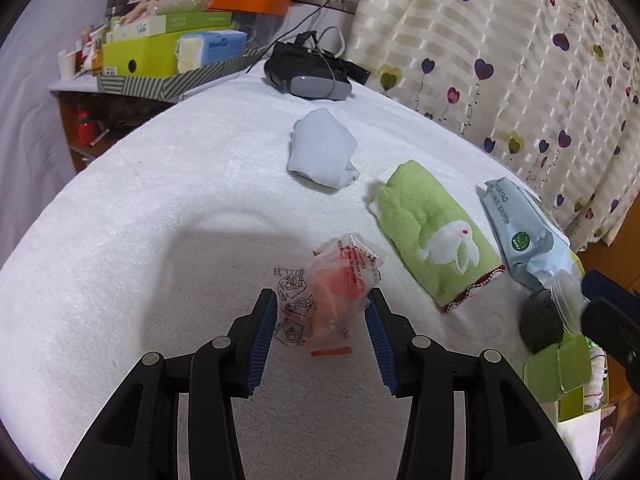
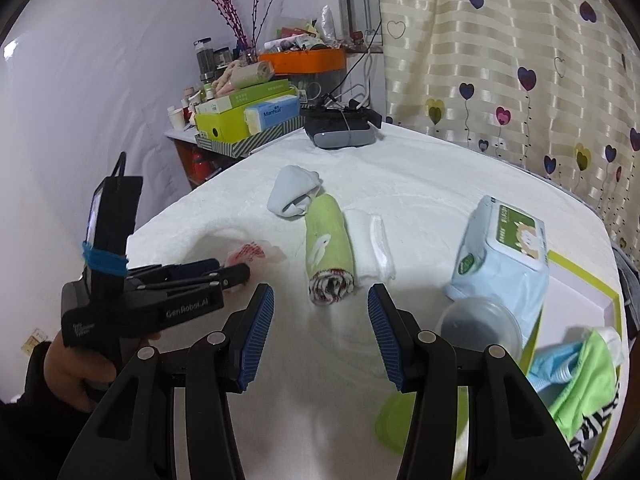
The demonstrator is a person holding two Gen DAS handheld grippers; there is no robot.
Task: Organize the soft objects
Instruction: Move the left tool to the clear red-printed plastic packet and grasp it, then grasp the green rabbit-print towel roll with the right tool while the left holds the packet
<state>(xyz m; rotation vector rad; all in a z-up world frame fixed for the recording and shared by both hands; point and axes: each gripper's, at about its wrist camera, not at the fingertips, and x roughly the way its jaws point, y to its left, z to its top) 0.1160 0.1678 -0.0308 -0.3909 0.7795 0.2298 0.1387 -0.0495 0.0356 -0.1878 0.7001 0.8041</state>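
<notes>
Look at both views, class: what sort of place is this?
Probably a lived-in bedroom: a heart-print curtain, a surface under a white towel-like cover, and a side shelf piled with boxes and household clutter.

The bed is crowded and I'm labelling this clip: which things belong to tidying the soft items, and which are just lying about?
For the job:
- plastic packet, between the left gripper fingers
- green towel
- pale sock
- white cloth
- wipes pack

Lying about:
- headset
- boxes on the side table
- curtain

White bed (image 1: 120,208): pale sock (image 1: 322,154), green towel (image 1: 432,236), wipes pack (image 1: 520,228), plastic packet (image 1: 336,284).
</notes>
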